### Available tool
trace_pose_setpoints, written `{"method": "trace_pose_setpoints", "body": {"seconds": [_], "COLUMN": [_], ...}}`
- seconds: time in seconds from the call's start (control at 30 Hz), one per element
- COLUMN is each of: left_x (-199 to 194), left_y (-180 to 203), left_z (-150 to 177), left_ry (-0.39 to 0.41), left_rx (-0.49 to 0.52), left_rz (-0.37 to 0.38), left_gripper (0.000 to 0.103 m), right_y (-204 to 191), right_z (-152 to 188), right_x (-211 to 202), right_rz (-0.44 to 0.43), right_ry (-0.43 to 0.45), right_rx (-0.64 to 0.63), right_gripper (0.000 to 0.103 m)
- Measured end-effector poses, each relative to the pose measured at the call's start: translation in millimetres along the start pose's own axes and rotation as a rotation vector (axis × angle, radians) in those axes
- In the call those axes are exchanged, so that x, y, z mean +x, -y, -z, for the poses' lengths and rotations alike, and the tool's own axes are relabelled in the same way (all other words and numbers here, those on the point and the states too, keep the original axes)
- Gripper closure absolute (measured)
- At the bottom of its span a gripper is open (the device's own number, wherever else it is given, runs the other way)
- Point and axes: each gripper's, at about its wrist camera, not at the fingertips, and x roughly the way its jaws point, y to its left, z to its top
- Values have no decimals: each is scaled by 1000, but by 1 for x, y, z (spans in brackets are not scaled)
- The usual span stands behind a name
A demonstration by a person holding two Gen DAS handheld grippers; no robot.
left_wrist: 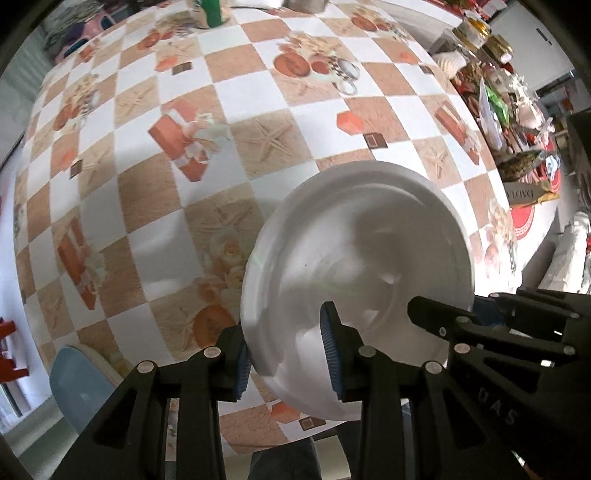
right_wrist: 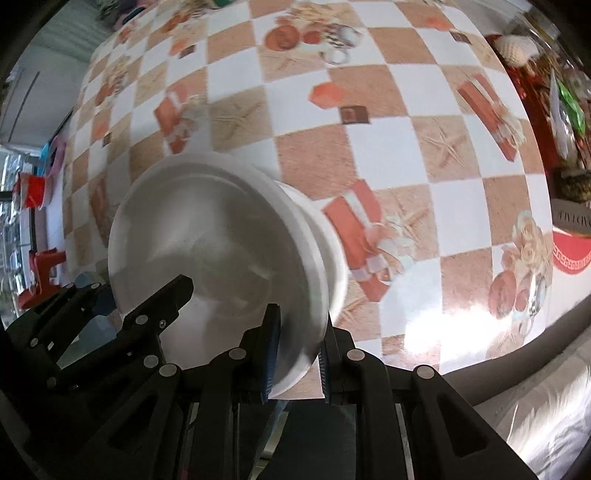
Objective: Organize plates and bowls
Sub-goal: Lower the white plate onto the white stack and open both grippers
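Note:
A white bowl (left_wrist: 354, 251) is held tilted above the checked tablecloth, between both grippers. My left gripper (left_wrist: 288, 354) is shut on the bowl's left rim, one pad inside and one outside. My right gripper (right_wrist: 295, 354) is shut on the opposite rim of the same bowl (right_wrist: 207, 236), and its black fingers (left_wrist: 436, 317) show at the right of the left wrist view. The left gripper's fingers (right_wrist: 162, 302) show at the left of the right wrist view. A second white rim (right_wrist: 328, 243) shows just behind the bowl; whether it is another bowl I cannot tell.
The table (left_wrist: 258, 110) carries a checked cloth with printed gift boxes. A green bottle (left_wrist: 212, 13) stands at the far edge. Jars and clutter (left_wrist: 495, 92) line the right side. A blue chair (left_wrist: 77, 384) is at the near left corner.

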Motion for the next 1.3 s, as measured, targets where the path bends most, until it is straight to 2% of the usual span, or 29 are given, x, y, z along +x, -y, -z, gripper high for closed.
{"method": "trace_pose_setpoints", "body": {"seconds": [0.1,0.2,0.3,0.37,0.4,0.63,0.67,0.7,0.77,0.83,1.03,1.07,1.3], "left_x": [5,6,1,-5,-9,-21,-22,-22,-22,-21,-25,-26,-32], "left_y": [2,2,-1,-5,-7,-17,-17,-18,-20,-21,-29,-30,-37], "left_z": [0,2,4,7,8,18,20,22,25,27,30,29,24], "left_ry": [-15,-25,-17,-3,5,17,17,16,9,-1,-7,-6,-15], "left_rx": [6,12,16,13,8,-16,-21,-26,-34,-40,-68,-71,-72], "left_rz": [-5,-2,-20,-16,-11,6,7,8,10,15,26,24,-23], "left_gripper": [67,58,41,27,24,23,23,23,23,23,23,23,23], "right_y": [9,12,9,8,9,18,20,21,23,24,24,23,26], "right_z": [-1,-4,-8,-9,-9,-10,-9,-9,-7,-5,1,3,19], "right_x": [4,9,11,13,13,6,6,5,2,-3,-2,-1,3], "right_rz": [1,5,-7,-7,-8,-12,-13,-13,-3,1,-1,-2,4], "right_ry": [-7,-16,-18,-23,-24,-14,-13,-12,9,32,15,12,10], "right_rx": [15,14,13,12,13,32,38,42,49,47,75,80,108], "right_gripper": [83,83,83,83,83,82,79,52,9,9,9,2,1]}}
